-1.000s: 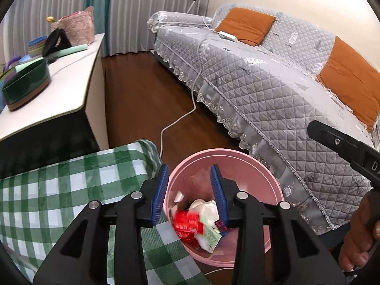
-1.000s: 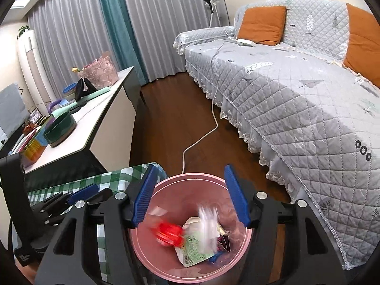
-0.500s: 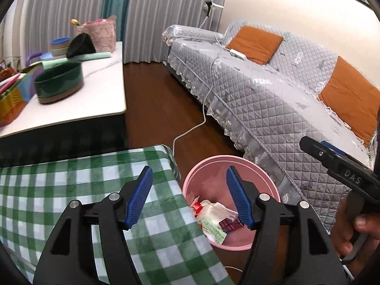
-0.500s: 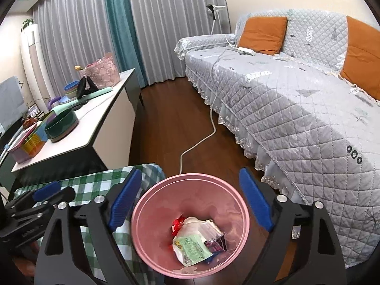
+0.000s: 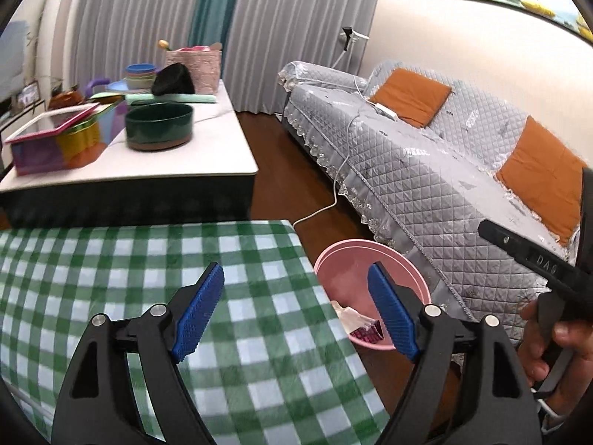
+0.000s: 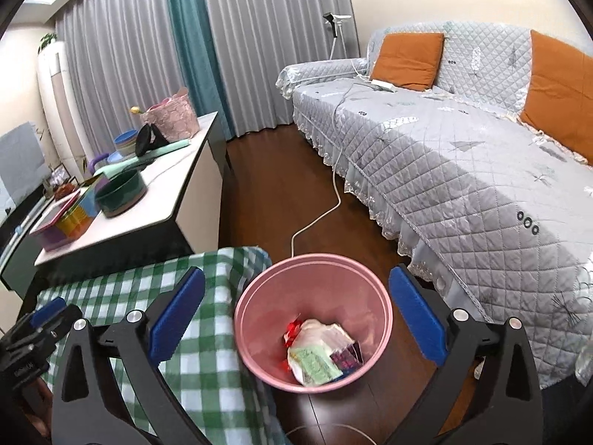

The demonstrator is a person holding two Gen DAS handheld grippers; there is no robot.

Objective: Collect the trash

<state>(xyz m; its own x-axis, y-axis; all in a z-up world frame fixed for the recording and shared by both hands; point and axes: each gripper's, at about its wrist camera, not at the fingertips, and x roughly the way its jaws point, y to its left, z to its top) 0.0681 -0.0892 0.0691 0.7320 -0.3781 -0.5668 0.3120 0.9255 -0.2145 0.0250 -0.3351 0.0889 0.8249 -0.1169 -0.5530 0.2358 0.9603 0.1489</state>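
Note:
A pink trash bin stands on the floor beside the green checked table. Inside lie a white wrapper, a green packet, a red scrap and a dark packet. My right gripper is open and empty above the bin. My left gripper is open and empty over the table's right edge, with the bin to its right. The right gripper's body shows at the far right of the left wrist view.
A grey quilted sofa with orange cushions runs along the right. A white side table holds a dark green bowl, a coloured box and a pink basket. A white cable lies on the wooden floor.
Both grippers opened wider and pulled back up from the bin. The left one swung left over the checked table. The dropped trash has settled in the bin.

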